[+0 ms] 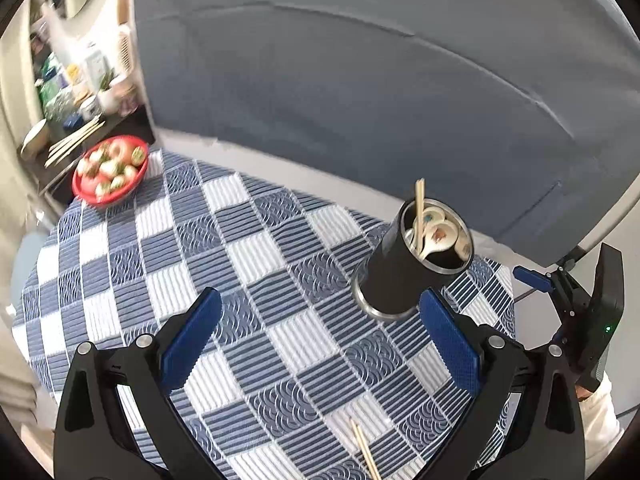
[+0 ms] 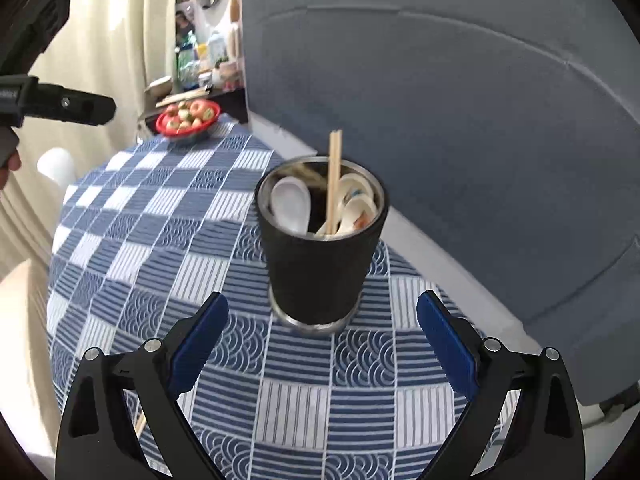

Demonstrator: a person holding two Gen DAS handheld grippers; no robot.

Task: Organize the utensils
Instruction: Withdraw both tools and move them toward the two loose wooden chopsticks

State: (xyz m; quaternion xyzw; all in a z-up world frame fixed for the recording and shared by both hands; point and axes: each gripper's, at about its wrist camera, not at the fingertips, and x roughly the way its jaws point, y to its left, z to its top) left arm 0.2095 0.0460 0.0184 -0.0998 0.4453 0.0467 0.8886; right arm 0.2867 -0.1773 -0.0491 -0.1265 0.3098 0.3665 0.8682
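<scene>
With both the left gripper (image 1: 320,344) and right gripper (image 2: 322,344) spread empty, the black steel-rimmed cup (image 2: 320,248) of spoons stands ahead of them; the loose wooden chopstick (image 1: 366,454) beneath the left gripper likely needs pinching next.

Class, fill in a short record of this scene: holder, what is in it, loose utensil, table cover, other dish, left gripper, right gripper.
holder: black cup, upright
contents: white spoons, chopsticks
loose utensil: chopstick on the cloth
table cover: blue checked tablecloth
other dish: red fruit bowl
left gripper: open, empty
right gripper: open, empty
</scene>
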